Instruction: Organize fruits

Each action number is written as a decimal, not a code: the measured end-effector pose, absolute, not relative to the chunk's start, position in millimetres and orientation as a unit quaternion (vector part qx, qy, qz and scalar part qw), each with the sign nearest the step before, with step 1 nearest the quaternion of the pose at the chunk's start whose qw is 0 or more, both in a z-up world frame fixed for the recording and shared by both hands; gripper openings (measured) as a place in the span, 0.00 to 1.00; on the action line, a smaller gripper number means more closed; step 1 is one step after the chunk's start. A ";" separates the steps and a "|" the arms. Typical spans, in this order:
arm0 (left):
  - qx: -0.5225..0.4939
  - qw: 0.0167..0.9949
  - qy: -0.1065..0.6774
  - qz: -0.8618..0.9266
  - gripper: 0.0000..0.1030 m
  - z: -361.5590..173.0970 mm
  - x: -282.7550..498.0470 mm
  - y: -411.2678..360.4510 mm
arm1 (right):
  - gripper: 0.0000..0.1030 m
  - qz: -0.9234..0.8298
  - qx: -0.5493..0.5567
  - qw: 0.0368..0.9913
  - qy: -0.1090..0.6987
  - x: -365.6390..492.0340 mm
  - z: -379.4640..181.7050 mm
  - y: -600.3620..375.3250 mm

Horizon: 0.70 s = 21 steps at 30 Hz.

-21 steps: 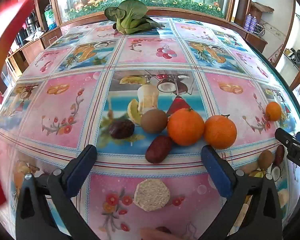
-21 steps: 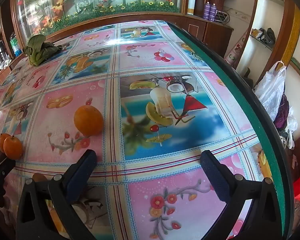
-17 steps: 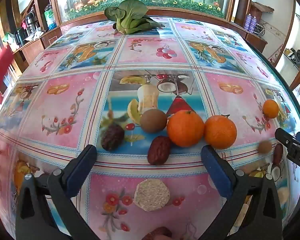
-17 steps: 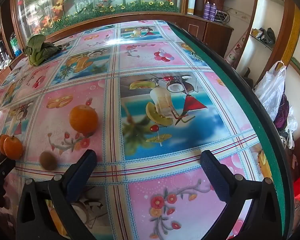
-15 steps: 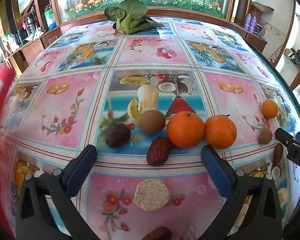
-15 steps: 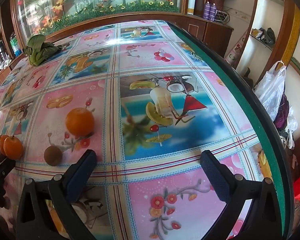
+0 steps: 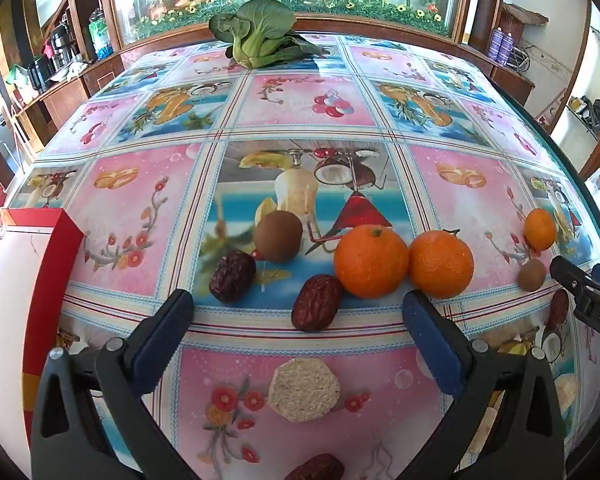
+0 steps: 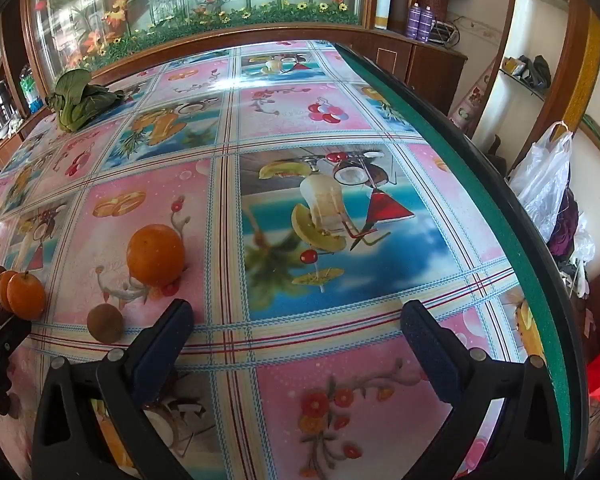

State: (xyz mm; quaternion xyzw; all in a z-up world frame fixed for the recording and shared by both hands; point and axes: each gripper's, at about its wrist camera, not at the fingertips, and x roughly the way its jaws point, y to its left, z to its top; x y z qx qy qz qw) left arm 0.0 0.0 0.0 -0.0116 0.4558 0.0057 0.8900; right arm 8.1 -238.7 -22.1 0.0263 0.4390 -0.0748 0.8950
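A big table (image 7: 300,112) wears a shiny cloth with pink and blue squares, and a glass wall with painted flowers stands behind it. A green leafy vegetable (image 7: 260,36) lies at the far end.

At the left edge sits a red and white box (image 7: 24,280). Next come a dark date (image 7: 233,276) and a brown kiwi (image 7: 278,235), close together. Another date (image 7: 317,302) touches a big orange (image 7: 371,261), and a second orange (image 7: 441,264) sits right beside that one. Far to the right are a small orange (image 7: 540,229) and a small kiwi (image 7: 531,275). A pale round cracker (image 7: 304,390) lies nearer, and one more date (image 7: 318,472) peeks in at the bottom.

The left gripper (image 7: 298,328) is wide open and holds nothing. The right gripper (image 8: 296,334) is wide open too, with only cloth between its fingers; the small orange and small kiwi lie just to its left.
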 end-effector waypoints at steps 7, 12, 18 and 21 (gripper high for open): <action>-0.012 0.890 0.456 0.006 1.00 0.0 0.0 0.1 | 1.00 -0.075 0.026 0.895 0.439 8.6 -22.2 -238.7; -0.012 0.890 0.456 0.006 1.00 0.0 0.0 0.2 | 1.00 -0.075 0.027 0.895 0.439 9.7 -22.4 -239.0; 0.001 0.901 0.433 0.007 0.95 20.0 -31.9 2.0 | 0.99 -0.038 0.032 0.911 0.409 -21.0 3.1 -236.2; 0.018 0.916 0.401 -0.002 0.96 47.7 -72.0 11.0 | 0.99 0.020 0.037 0.926 0.374 -56.3 30.2 -229.1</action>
